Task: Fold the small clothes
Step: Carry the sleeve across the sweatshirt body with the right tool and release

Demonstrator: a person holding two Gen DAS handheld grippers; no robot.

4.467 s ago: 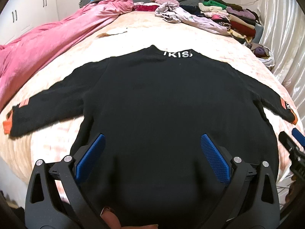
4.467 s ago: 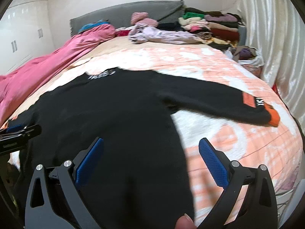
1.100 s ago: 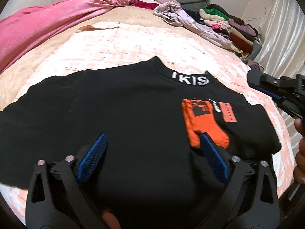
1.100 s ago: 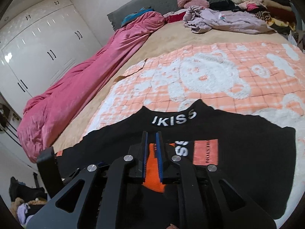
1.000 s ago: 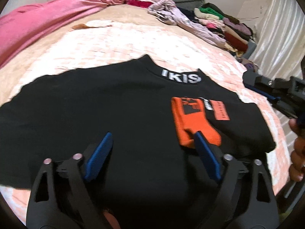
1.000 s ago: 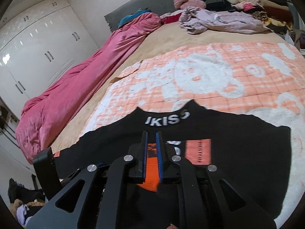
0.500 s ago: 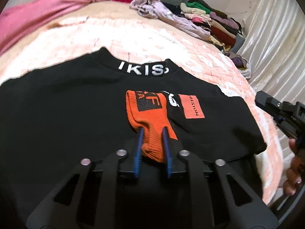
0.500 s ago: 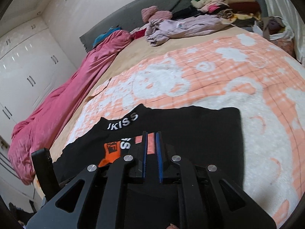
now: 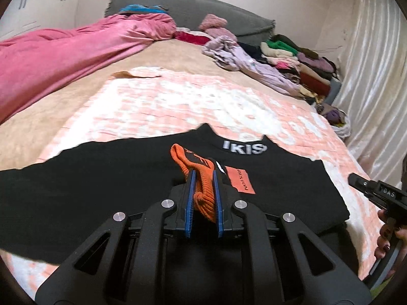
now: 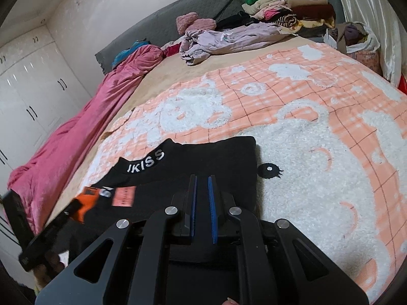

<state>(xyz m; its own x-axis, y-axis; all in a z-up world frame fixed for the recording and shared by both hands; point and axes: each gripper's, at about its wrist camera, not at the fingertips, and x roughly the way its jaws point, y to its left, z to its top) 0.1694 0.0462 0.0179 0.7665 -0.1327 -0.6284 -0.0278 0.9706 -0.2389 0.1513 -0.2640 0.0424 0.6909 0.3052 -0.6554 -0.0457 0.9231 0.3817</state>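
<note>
A black sweater [image 9: 101,178] with white "IKISS" lettering on its collar lies flat on the bed, its right sleeve folded across the chest. My left gripper [image 9: 202,175] is shut on that sleeve's orange cuff [image 9: 183,157], which bunches between the blue pads and stands a little off the sweater. An orange label [image 9: 240,181] lies just right of it. In the right wrist view my right gripper [image 10: 201,178] hovers over the sweater's [image 10: 203,157] folded right edge. It is shut and nothing shows between its pads. The cuff [image 10: 87,200] lies far to its left.
The sweater rests on an orange and white fleece blanket [image 10: 305,127]. A pink duvet [image 9: 63,50] runs along the left of the bed. A lilac garment [image 9: 249,61] and stacked folded clothes [image 9: 305,63] fill the far right corner. A pale curtain [image 9: 376,76] hangs at the right.
My left gripper's jaws closed onto the orange cuff and raised it slightly. My right gripper, shut throughout, moved right from above the cuff to the sweater's folded edge.
</note>
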